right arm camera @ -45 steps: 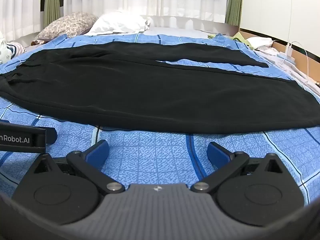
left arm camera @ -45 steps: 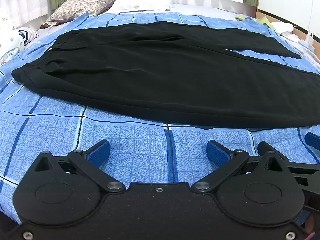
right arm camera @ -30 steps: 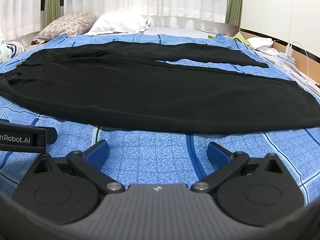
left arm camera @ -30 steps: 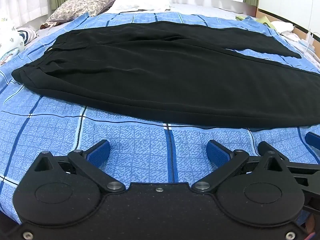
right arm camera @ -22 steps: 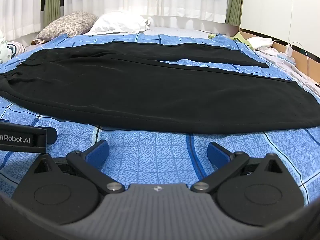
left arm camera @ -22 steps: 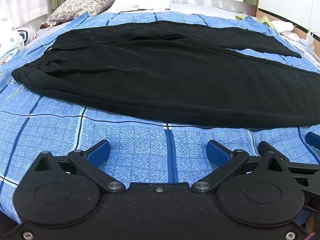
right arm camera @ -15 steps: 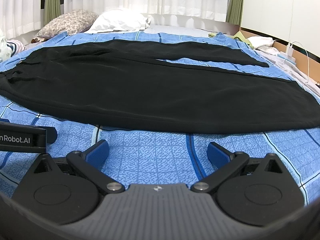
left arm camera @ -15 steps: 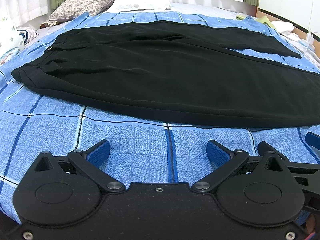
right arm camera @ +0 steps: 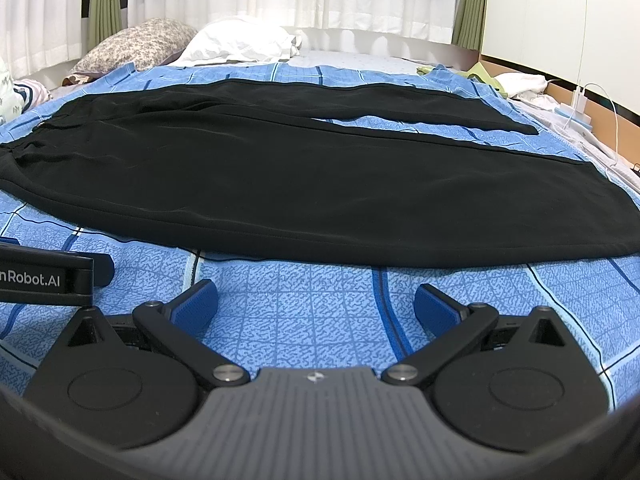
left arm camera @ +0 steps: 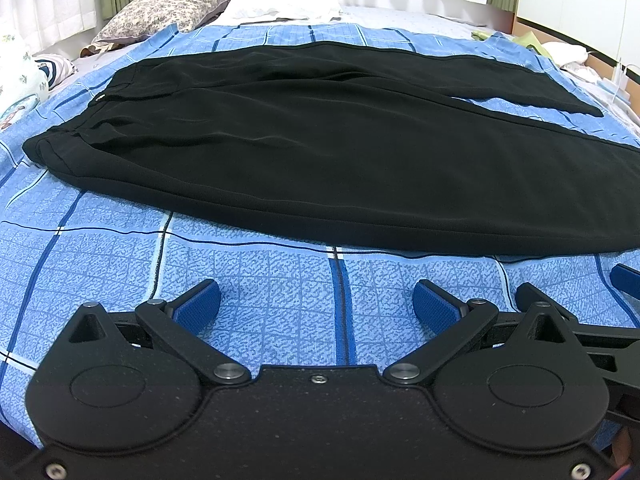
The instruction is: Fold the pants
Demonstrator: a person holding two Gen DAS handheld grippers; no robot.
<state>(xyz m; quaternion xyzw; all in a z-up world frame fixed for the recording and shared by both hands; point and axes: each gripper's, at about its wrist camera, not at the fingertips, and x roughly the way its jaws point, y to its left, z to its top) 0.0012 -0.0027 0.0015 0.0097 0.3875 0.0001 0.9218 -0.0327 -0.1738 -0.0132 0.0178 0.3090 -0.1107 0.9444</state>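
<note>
Black pants (left arm camera: pixel 320 148) (right arm camera: pixel 300 184) lie spread flat on a blue checked bedspread (left arm camera: pixel 256 276) (right arm camera: pixel 304 304), waistband to the left, both legs running right. My left gripper (left arm camera: pixel 316 306) hovers low over the bedspread just short of the near leg's edge, open, nothing between its blue pads. My right gripper (right arm camera: pixel 316 304) is beside it to the right, also open and empty, short of the same edge. The right gripper's fingers show at the right edge of the left wrist view; the left gripper's body shows at the left edge of the right wrist view.
A floral pillow (left arm camera: pixel 168 4) and a white pillow (right arm camera: pixel 240 42) lie at the bed's far end under white curtains. Loose clothes (right arm camera: pixel 520 80) and a charger with cable (right arm camera: pixel 580 104) sit at the right side. More bedding (left arm camera: pixel 20 76) lies far left.
</note>
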